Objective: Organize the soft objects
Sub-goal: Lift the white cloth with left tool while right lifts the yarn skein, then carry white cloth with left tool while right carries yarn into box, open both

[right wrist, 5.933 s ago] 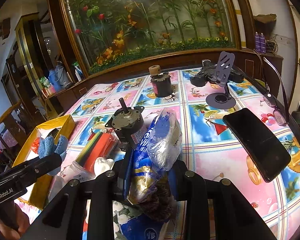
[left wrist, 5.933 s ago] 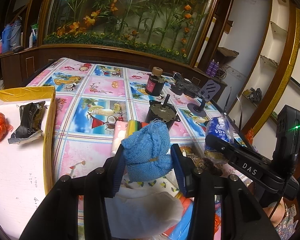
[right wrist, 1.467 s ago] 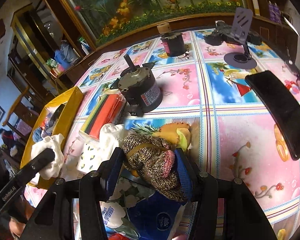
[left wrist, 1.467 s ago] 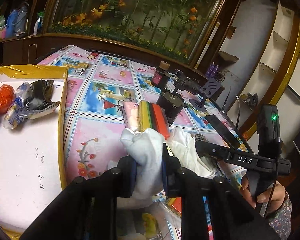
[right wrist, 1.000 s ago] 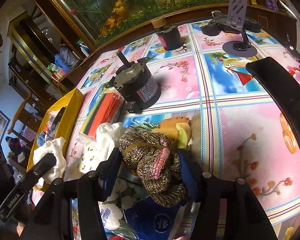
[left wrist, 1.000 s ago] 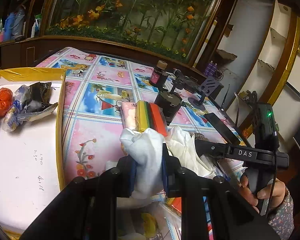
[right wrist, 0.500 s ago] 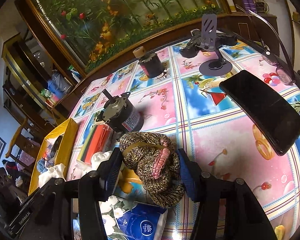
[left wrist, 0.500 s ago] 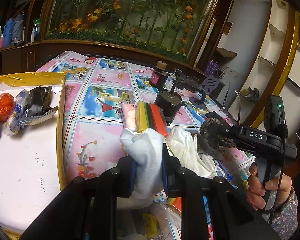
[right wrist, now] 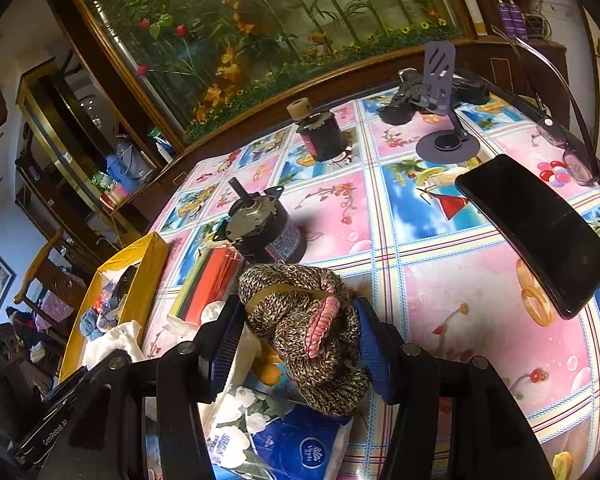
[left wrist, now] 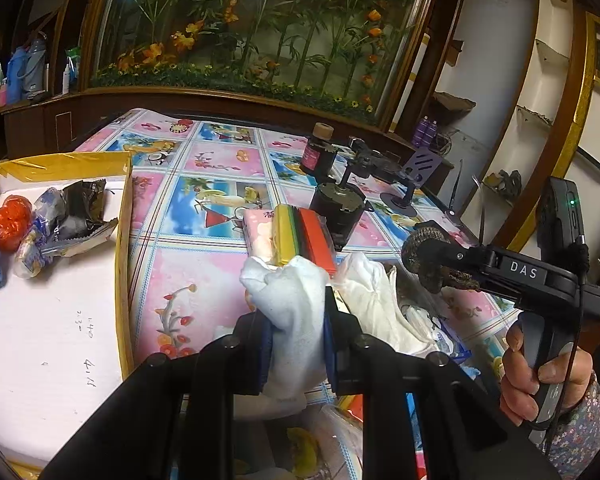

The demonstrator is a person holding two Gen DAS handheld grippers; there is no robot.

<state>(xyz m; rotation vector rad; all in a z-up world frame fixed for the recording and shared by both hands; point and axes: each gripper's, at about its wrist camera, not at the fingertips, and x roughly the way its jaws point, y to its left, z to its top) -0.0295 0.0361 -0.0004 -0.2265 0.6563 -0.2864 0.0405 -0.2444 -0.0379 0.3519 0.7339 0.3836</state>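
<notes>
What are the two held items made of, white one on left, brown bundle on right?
White cloth in the left gripper: looks like thin matte woven fabric, soft creases. Brown bundle in the right gripper: marled knit, visible yarn stitches, pink ribbed edge; probably wool or acrylic.

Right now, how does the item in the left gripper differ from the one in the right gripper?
The white cloth is plain and smooth; the knitted bundle is speckled brown with a pink strip and a band around it. The left gripper squeezes the cloth thin between near-closed jaws, while the right gripper stands wider around the bulkier bundle. Both are soft, clamped and off the table.
</notes>
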